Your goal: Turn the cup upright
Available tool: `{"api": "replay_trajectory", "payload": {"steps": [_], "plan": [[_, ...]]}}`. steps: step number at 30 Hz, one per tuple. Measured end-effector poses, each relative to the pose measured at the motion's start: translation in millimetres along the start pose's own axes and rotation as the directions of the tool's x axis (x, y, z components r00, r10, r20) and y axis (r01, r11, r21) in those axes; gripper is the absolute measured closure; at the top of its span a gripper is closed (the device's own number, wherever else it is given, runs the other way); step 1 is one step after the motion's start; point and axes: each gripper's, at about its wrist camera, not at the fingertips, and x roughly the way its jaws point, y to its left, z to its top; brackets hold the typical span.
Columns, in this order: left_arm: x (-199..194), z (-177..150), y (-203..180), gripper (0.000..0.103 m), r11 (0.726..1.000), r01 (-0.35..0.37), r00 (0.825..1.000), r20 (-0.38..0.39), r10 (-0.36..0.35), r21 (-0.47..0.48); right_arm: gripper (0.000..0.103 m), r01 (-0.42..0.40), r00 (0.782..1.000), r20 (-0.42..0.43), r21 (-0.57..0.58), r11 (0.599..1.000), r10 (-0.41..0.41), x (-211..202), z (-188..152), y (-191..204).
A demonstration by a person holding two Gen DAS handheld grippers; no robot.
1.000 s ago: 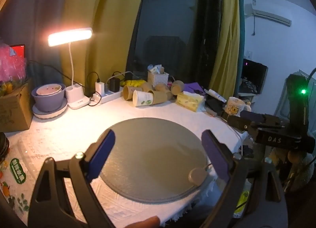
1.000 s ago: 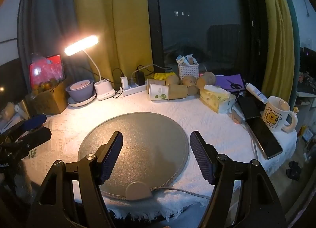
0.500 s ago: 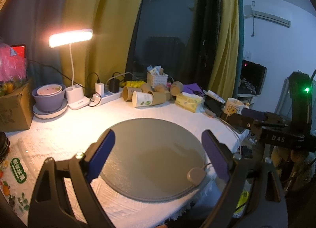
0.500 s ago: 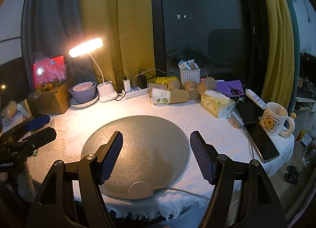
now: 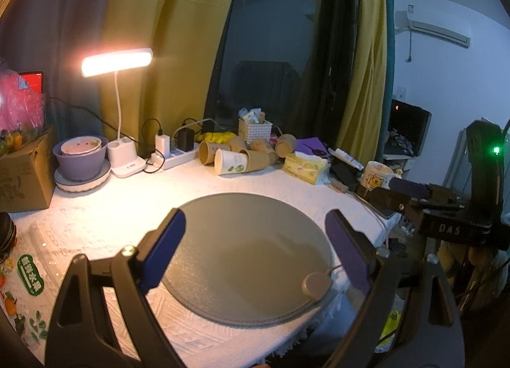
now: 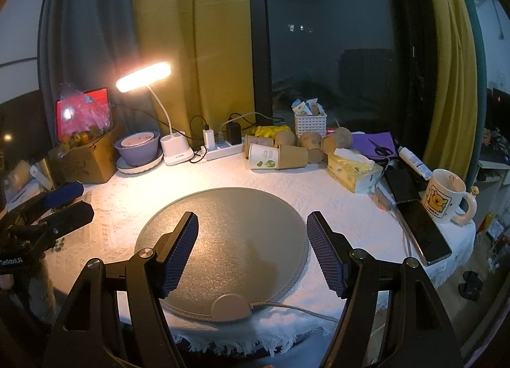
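Observation:
Several paper cups lie on their sides at the back of the table: a white cup with green print [image 5: 231, 162] [image 6: 264, 160] in front, and brown cups [image 5: 256, 157] [image 6: 295, 157] beside and behind it. My left gripper [image 5: 255, 250] is open and empty above the near edge of the round grey mat [image 5: 251, 240]. My right gripper [image 6: 253, 251] is open and empty above the same mat [image 6: 236, 218]. Both are far from the cups. The right gripper shows at the right of the left wrist view [image 5: 411, 192], and the left gripper at the left of the right wrist view [image 6: 63, 199].
A lit desk lamp [image 6: 145, 76], a purple bowl on a plate [image 6: 137, 146], a power strip [image 6: 220, 151], a white basket [image 6: 310, 124], a tissue pack [image 6: 353, 170], phones [image 6: 424, 231] and a bear mug [image 6: 444, 195] ring the mat. A cardboard box [image 6: 84, 160] stands left.
Both grippers have drawn back and risen a little from the table; the scene looks slightly farther away. Both stay open and empty. Nothing on the table has moved.

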Motion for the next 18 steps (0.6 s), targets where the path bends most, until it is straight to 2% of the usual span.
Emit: {"api": "replay_trajectory", "payload": {"steps": [18], "plan": [[-2.9,2.3,0.5,0.013,1.0,0.008,1.0,0.014,-0.008,-0.002,0.029,-0.008,1.0,0.005,-0.013,1.0,0.009,-1.8,2.2,1.4]]}}
